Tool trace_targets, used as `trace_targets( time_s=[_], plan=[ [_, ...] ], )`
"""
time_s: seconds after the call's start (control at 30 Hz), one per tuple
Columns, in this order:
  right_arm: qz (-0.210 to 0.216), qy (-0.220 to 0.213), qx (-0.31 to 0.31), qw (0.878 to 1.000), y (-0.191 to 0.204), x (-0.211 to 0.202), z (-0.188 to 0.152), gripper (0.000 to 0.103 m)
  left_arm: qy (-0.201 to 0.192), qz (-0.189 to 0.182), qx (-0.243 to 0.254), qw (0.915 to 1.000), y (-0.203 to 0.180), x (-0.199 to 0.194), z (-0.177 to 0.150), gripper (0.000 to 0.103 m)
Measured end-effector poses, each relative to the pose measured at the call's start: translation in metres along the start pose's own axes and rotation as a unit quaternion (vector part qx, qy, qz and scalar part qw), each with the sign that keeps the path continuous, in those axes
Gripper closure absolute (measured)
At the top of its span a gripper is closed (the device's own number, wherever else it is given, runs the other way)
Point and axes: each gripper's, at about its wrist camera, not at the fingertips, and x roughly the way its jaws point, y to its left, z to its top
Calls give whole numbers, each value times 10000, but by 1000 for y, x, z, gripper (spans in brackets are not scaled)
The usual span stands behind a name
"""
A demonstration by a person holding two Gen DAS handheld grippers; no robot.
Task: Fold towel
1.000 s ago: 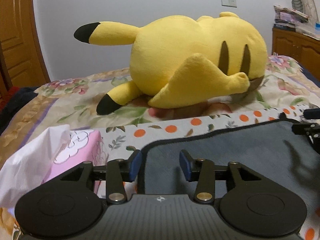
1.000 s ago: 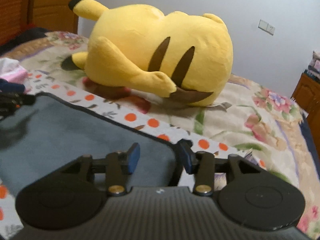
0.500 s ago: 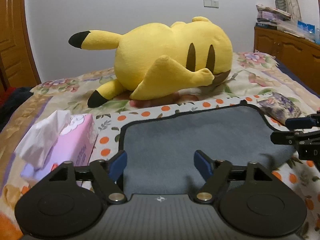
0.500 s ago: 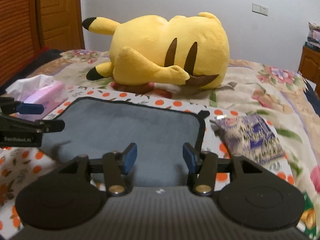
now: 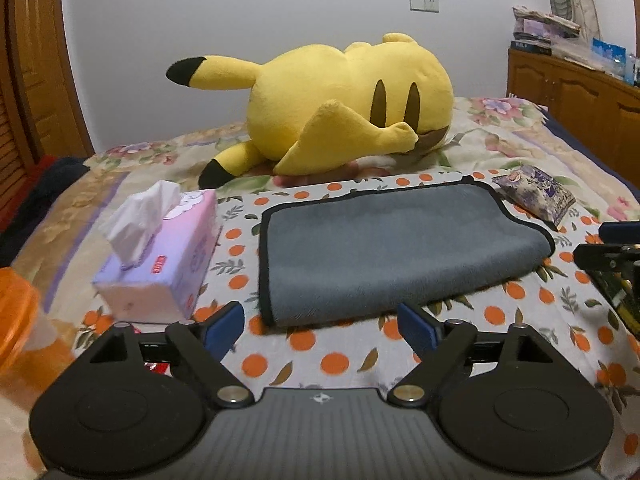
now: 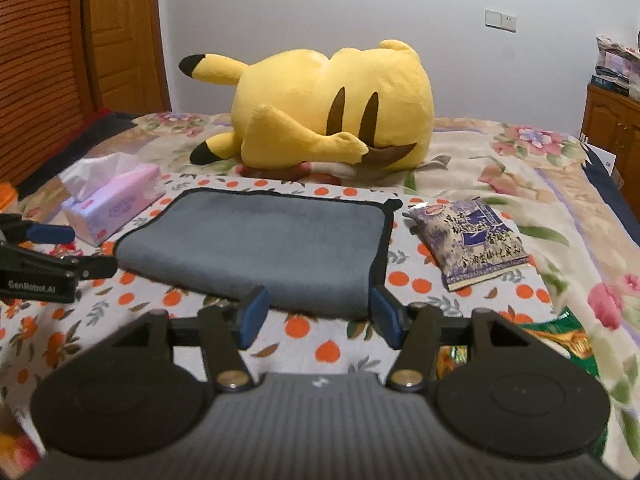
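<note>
One grey towel (image 5: 392,248) with a dark border is lying folded on the orange-dotted sheet (image 5: 340,360), filling the middle of the left wrist frame. The left gripper (image 5: 320,326) is sitting at the bottom centre, its blue pads spread wide and grasping nothing; the towel's near edge is lying just beyond and between them, apart from both. In the right wrist frame the right gripper (image 6: 318,316) is also gaping and empty at the bottom centre, with the towel (image 6: 256,246) just ahead, its near right corner showing between the pads. Each gripper is appearing at the side edge of the other's frame.

One yellow plush toy (image 5: 340,114) is lying behind the towel at the upper centre. One pink tissue box (image 5: 164,256) is sitting left of the towel. One purple snack packet (image 6: 468,242) is resting to the towel's right, and one green packet (image 6: 568,344) is peeking out at the lower right.
</note>
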Motion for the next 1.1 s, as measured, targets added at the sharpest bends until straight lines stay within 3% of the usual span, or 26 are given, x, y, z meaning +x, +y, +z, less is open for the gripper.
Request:
trace_targets(
  time_s=[0.37,0.57,0.9,1.1],
  plan=[
    [-40,-98,81,9999,1,-45,-6,41,-60,-32,-124,9999,-6,-46,-6,7],
    [-37,-167,180,9997,2,-68,-8,34,-128,-99,-41,9999,-16,-71,-4,4],
    [-132,-370,191,9990,2,-97,-4,3,-248,-58,57,9997,-27,-106,-1,0],
    [-143,-433,201,9988,5,-112,-1,0,-280,10,-71,9996,-28,-126,0,0]
  ],
)
